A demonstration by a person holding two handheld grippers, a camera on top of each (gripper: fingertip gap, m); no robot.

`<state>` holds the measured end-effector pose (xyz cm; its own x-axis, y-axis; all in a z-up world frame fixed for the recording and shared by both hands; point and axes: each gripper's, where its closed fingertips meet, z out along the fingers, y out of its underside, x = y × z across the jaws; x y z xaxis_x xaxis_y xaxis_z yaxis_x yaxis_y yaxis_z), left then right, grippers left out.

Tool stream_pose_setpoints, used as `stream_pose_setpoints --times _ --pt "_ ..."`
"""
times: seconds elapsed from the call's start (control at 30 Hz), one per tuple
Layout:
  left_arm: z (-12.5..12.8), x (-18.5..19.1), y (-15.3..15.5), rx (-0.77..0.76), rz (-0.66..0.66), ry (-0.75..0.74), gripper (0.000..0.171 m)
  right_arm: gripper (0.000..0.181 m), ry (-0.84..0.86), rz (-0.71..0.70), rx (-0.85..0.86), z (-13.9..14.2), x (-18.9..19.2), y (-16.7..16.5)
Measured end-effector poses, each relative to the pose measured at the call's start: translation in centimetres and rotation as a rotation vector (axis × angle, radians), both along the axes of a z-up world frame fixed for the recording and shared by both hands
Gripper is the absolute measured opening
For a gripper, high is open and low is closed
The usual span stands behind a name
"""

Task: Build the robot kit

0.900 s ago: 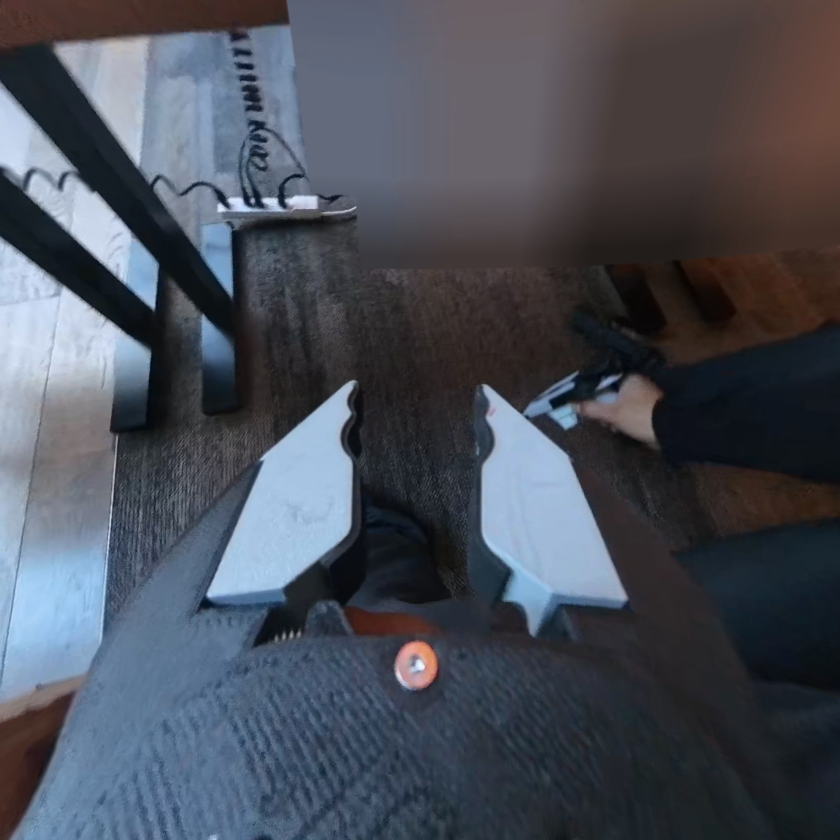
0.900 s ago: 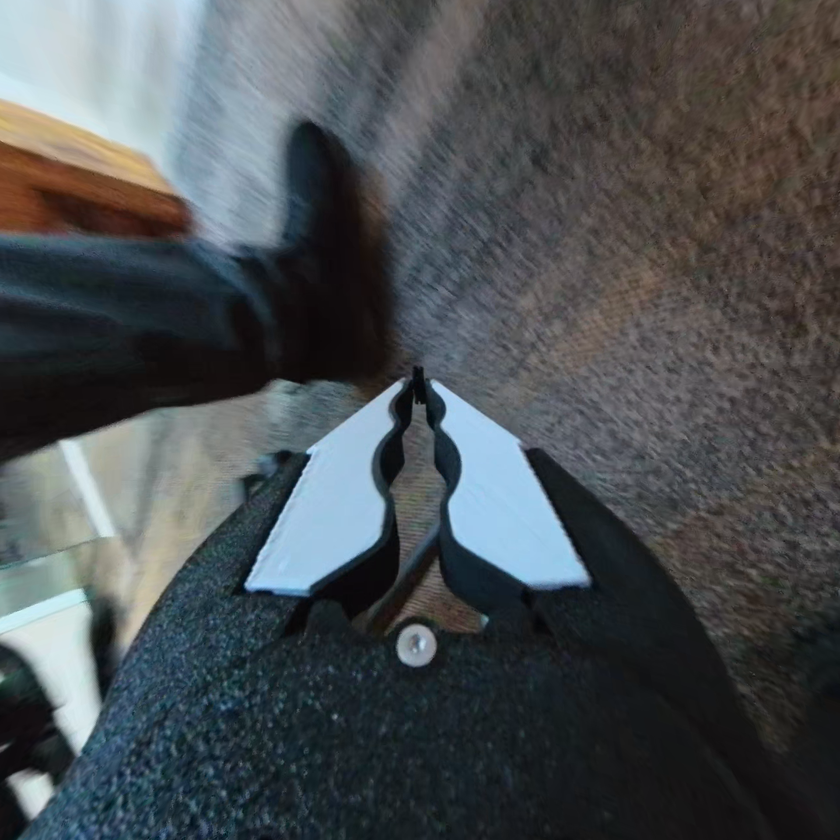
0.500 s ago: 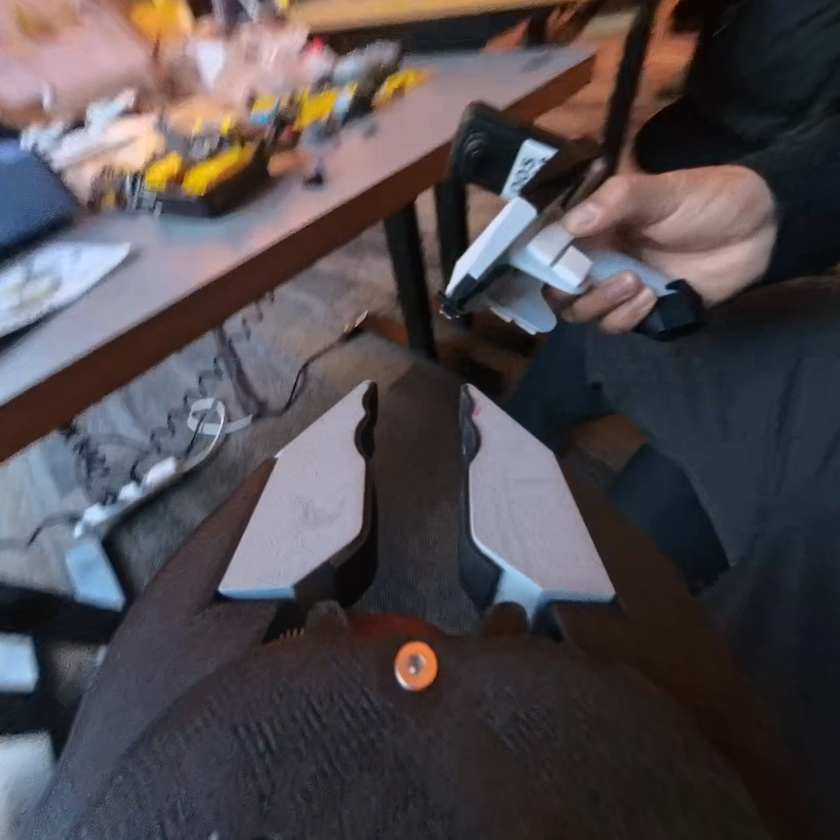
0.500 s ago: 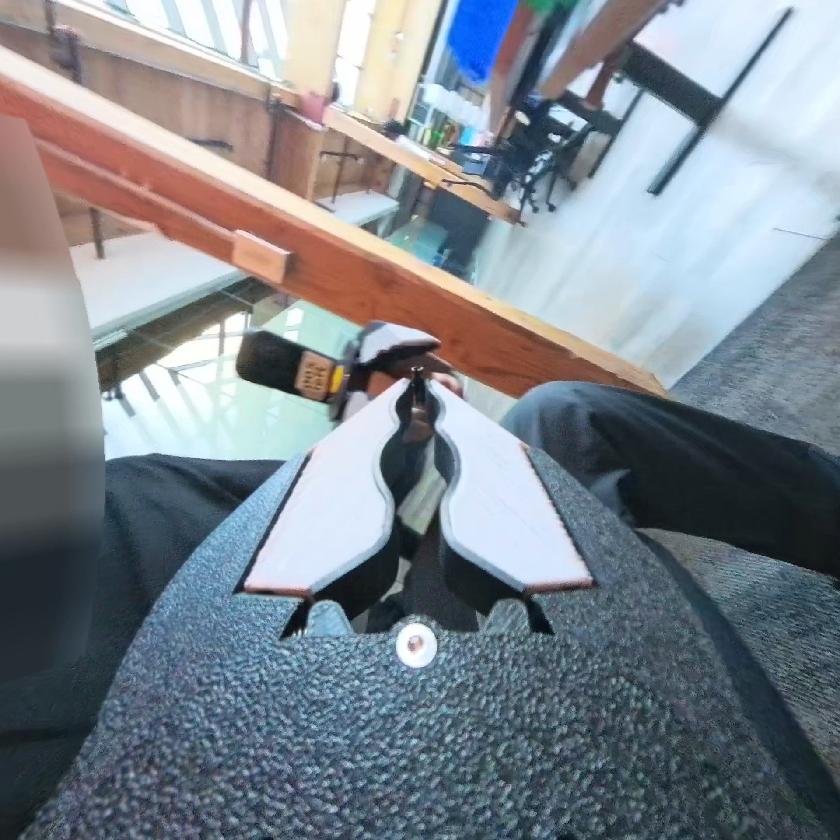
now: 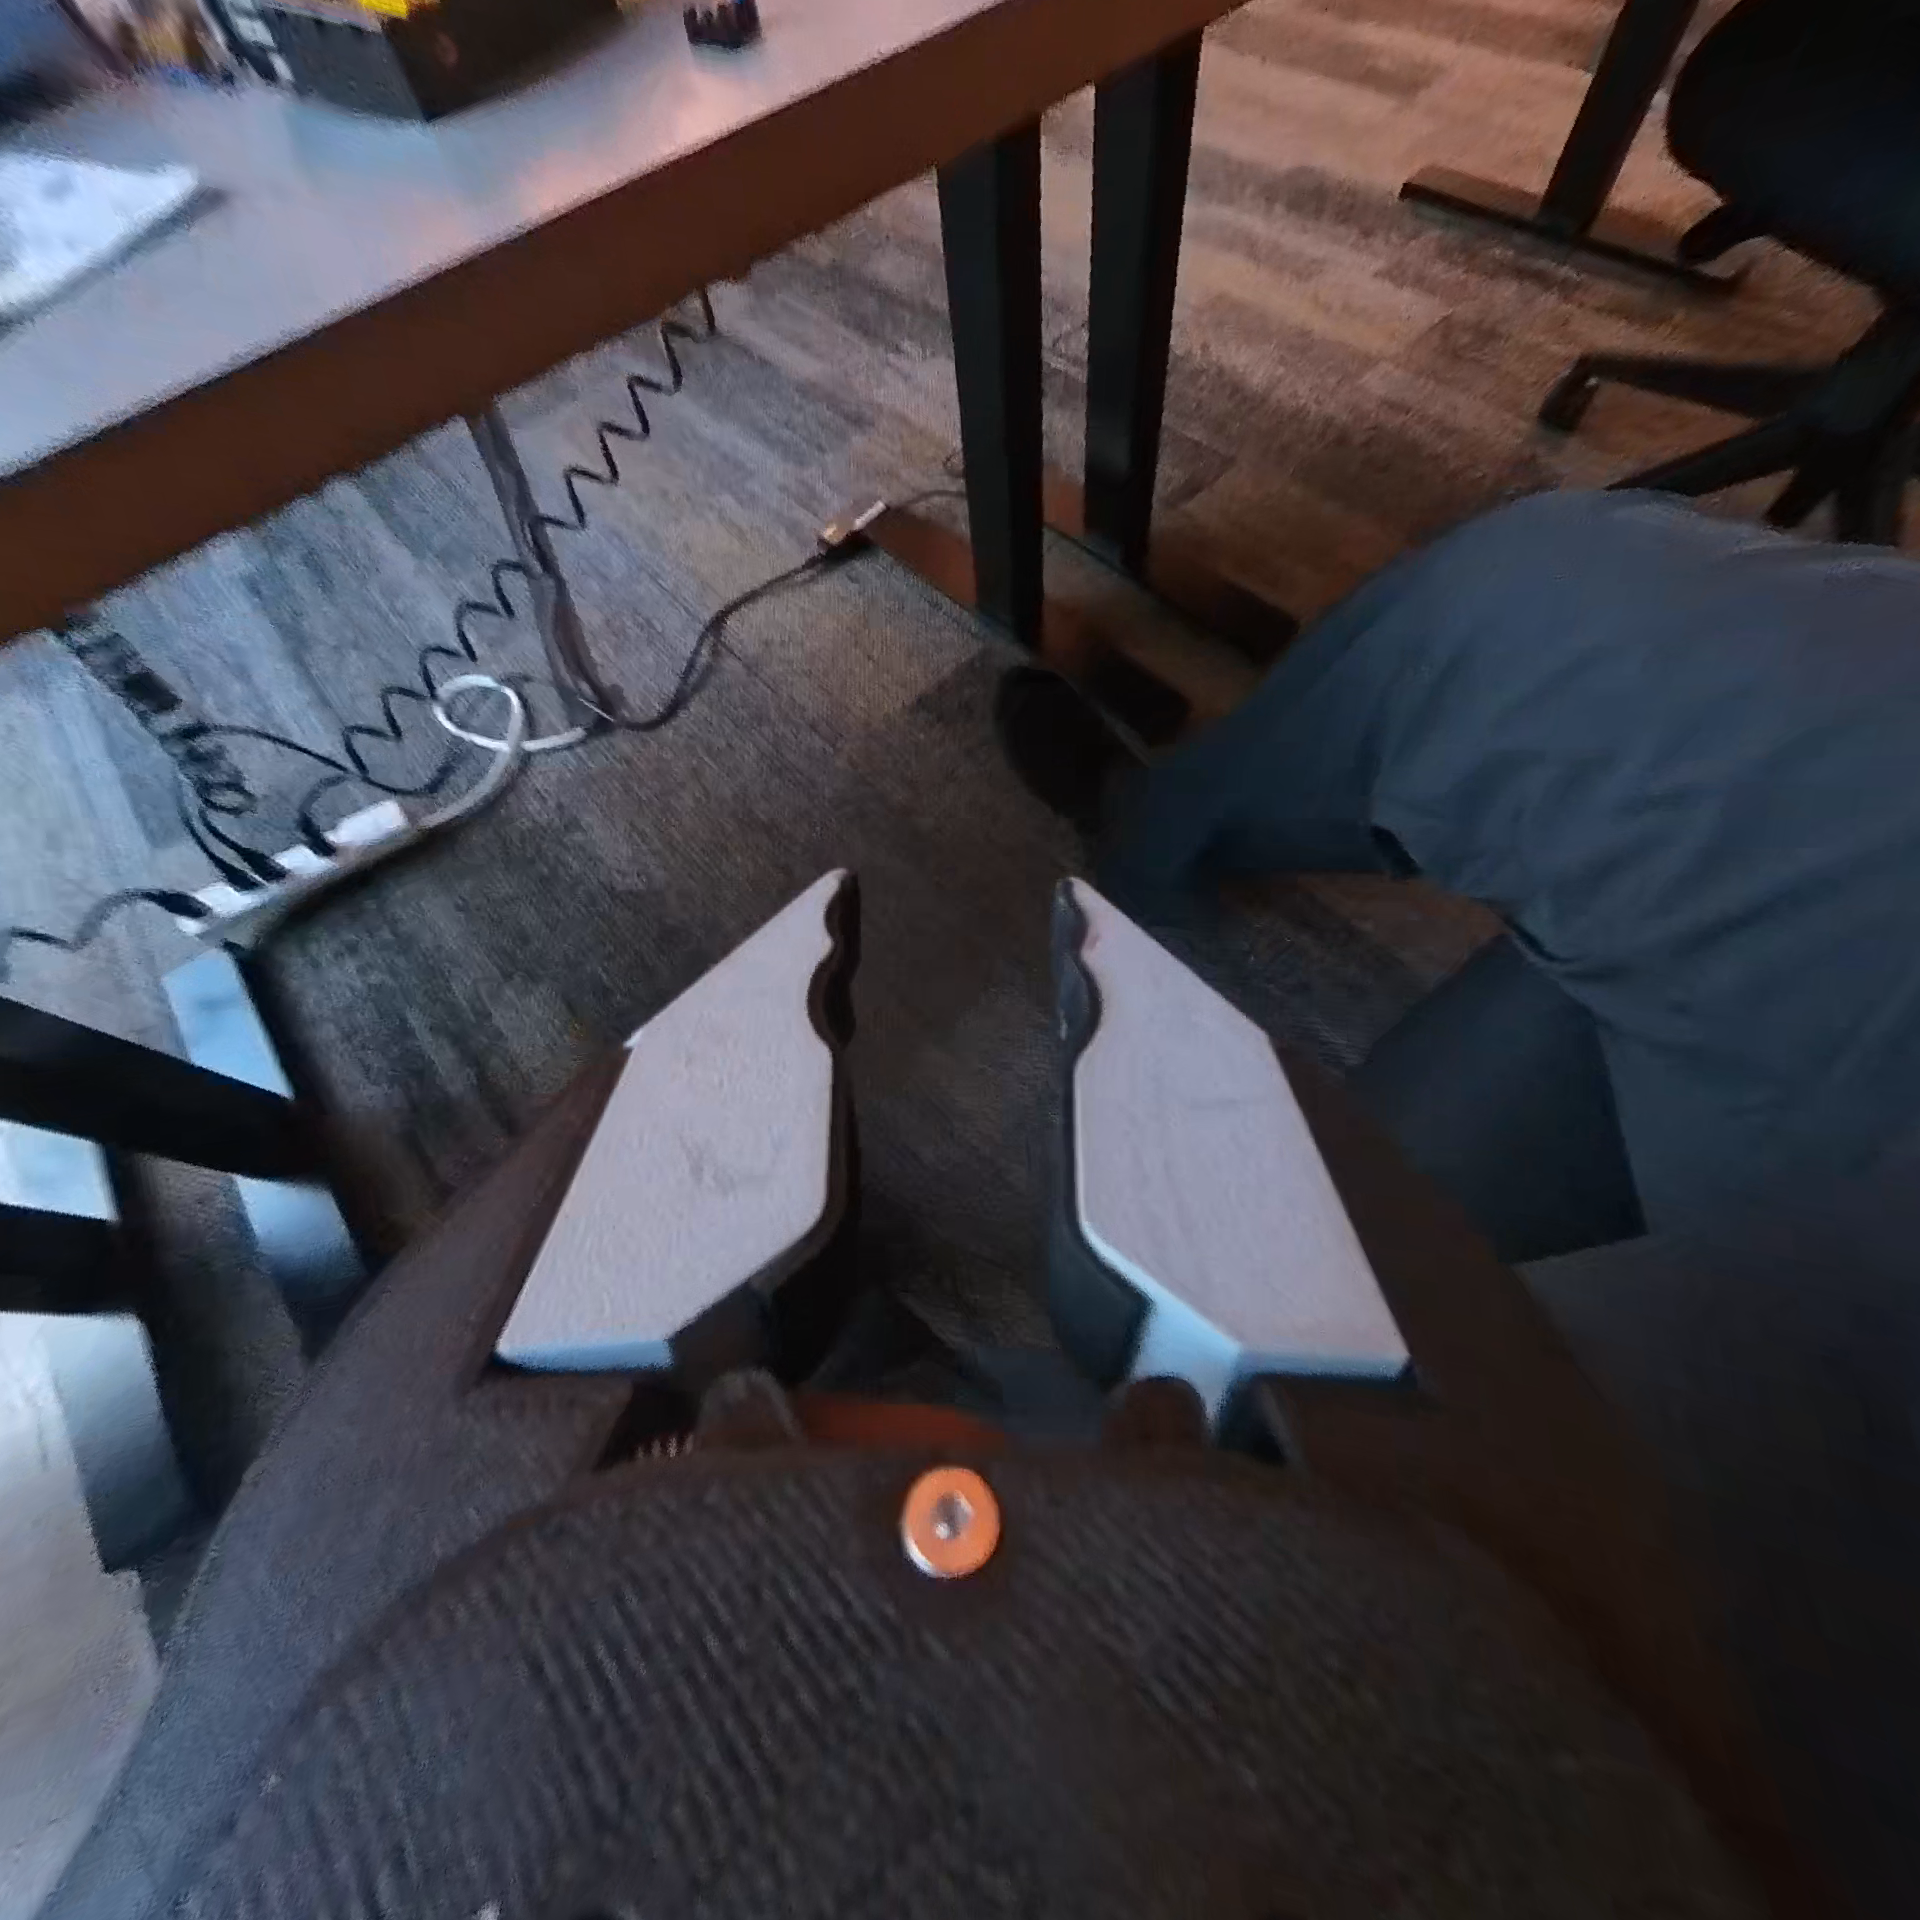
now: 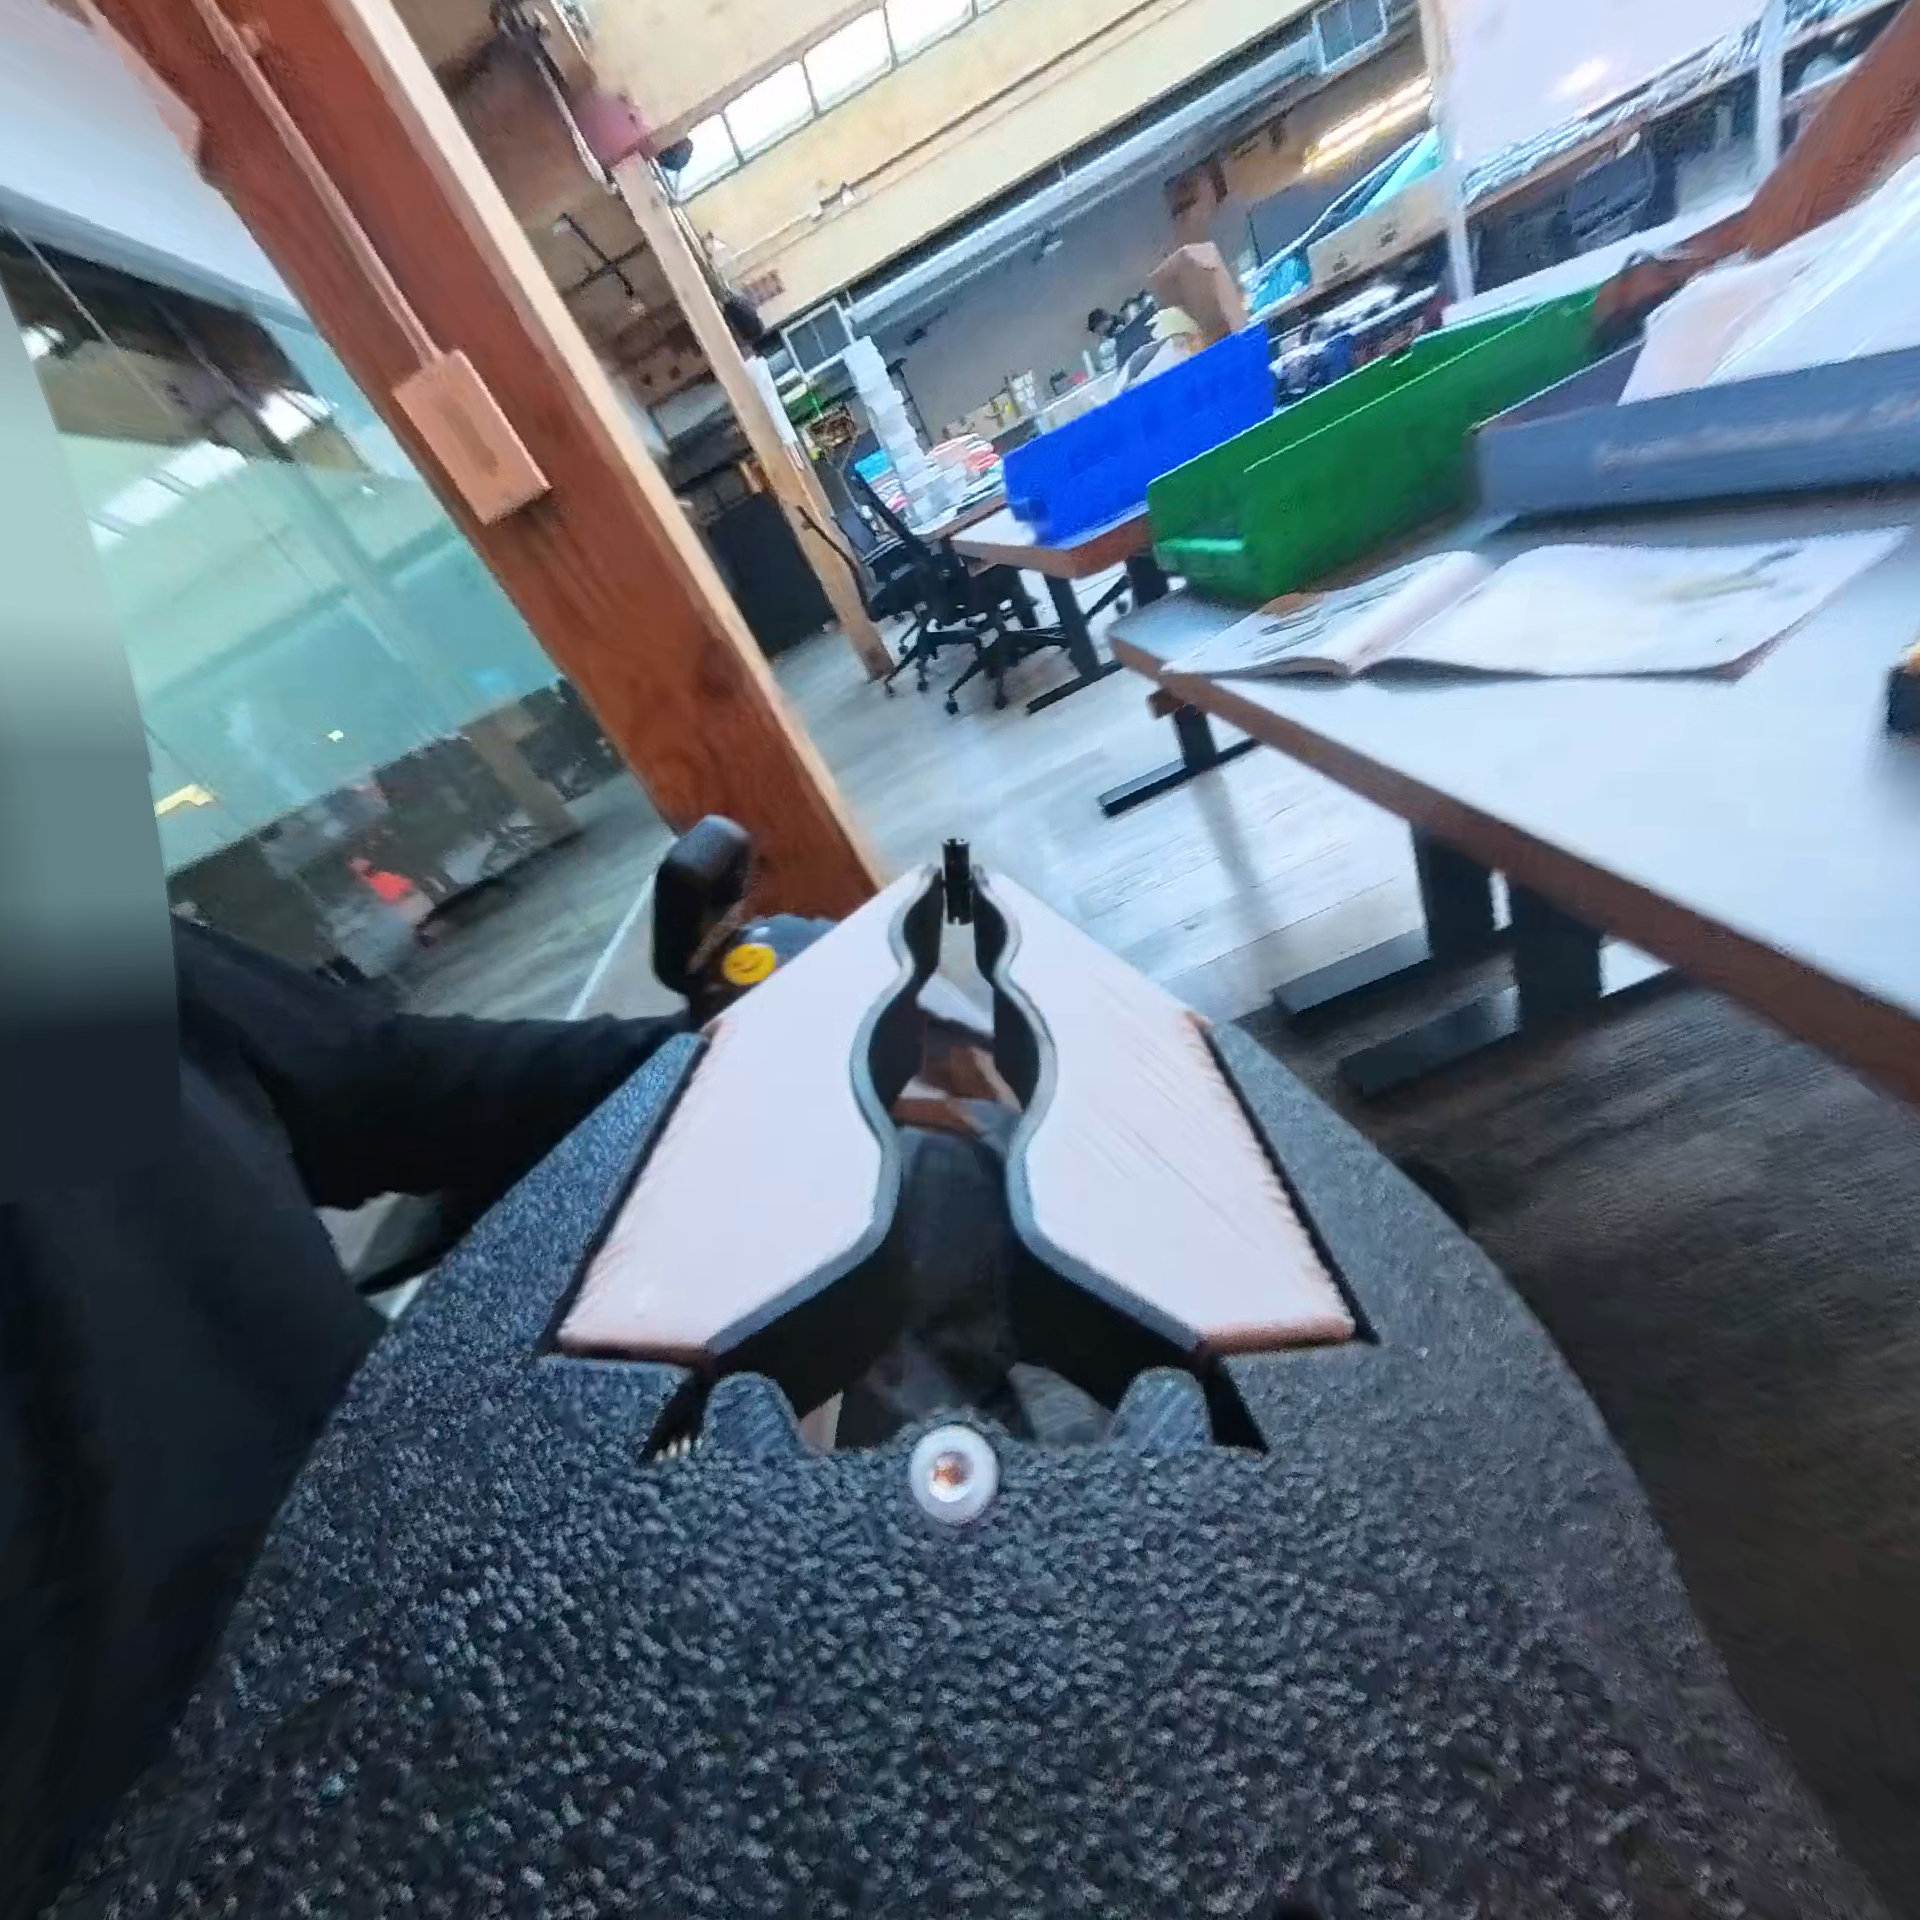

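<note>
My left gripper [image 5: 956, 904]: spread, empty, now swung back down over carpet [image 5: 727, 852] by the desk leg [image 5: 992, 343]. Right gripper [image 6: 954, 883]: tips still pinching a small black pin [image 6: 953, 871], now lifted toward the desk [image 6: 1621, 748].

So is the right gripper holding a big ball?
No, the right gripper is pinching only a tiny black peg at the very tip of its closed jaws.
</note>
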<state>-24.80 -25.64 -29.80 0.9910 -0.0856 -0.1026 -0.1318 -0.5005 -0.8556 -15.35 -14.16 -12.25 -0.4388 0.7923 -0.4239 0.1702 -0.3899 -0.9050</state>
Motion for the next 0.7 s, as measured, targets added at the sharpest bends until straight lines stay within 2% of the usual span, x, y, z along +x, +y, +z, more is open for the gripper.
stream_pose_setpoints --times 0.1,0.17,0.37,0.53,0.63,0.7 --pt "-0.8 0.7 0.3 -0.035 -0.019 -0.11 0.038 0.006 0.013 -0.01 0.061 -0.5 -3.0 4.1" --pt "-1.8 0.8 0.8 -0.06 -0.045 -0.104 0.039 0.006 0.027 -0.015 0.076 -0.4 -5.4 7.1" --pt "-5.2 -2.6 2.2 -0.189 -0.028 -0.154 0.042 0.005 0.054 -0.077 0.152 0.4 -11.4 15.4" --pt "-2.9 -7.2 5.8 -0.103 -0.037 -0.038 0.037 0.005 0.006 -0.129 0.153 -0.1 -13.5 19.4" --pt "-0.3 -8.9 8.8 -0.008 -0.083 -0.004 0.036 0.005 -0.028 -0.154 0.16 -0.2 -13.3 20.8" --pt "1.7 -9.2 10.9 0.077 -0.159 0.005 0.036 0.005 -0.059 -0.152 0.151 -0.7 -13.0 21.3"
